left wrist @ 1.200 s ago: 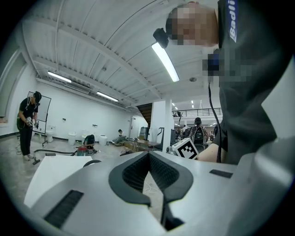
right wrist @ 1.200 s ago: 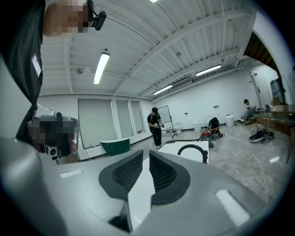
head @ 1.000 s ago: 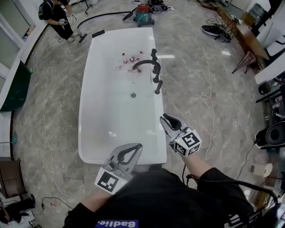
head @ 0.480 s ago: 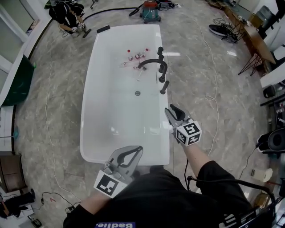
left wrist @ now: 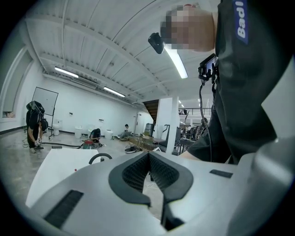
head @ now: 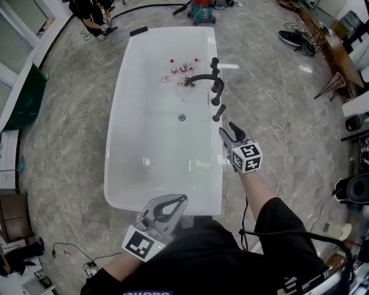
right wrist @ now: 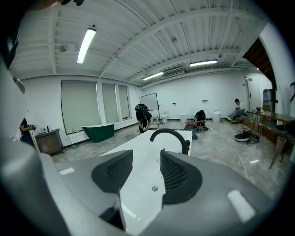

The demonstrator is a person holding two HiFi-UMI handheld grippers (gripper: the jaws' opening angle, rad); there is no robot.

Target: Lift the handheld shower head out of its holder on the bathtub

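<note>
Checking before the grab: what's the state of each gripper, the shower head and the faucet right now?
Left gripper: shut, empty.
Right gripper: jaws opening, nothing between them.
Shower head: in its holder on the bathtub rim, untouched.
Faucet: no water visibly running.

**A wide white hall with a marbled floor**

The floor (head: pixel 69 115) is glossy grey stone with pale veining, and thin white cables (head: pixel 281 128) trail loosely across it. Overhead, a white ribbed ceiling (right wrist: pixel 152 32) carries long tube lights (right wrist: pixel 86 44). Tall windows (right wrist: pixel 80 108) with pale blinds fill one white wall. Below them stands a dark green tub (right wrist: pixel 97 132), with a brown wooden cabinet (right wrist: pixel 48 140) nearer. A whiteboard (right wrist: pixel 148 102) stands by the far wall. A vacuum cleaner (head: pixel 203 10) with a red top sits at the far end, beside a curving black hose (head: pixel 150 7). Work tables (head: pixel 328 49) line the right side. A person (head: pixel 92 12) crouches on the floor at the far left.
</note>
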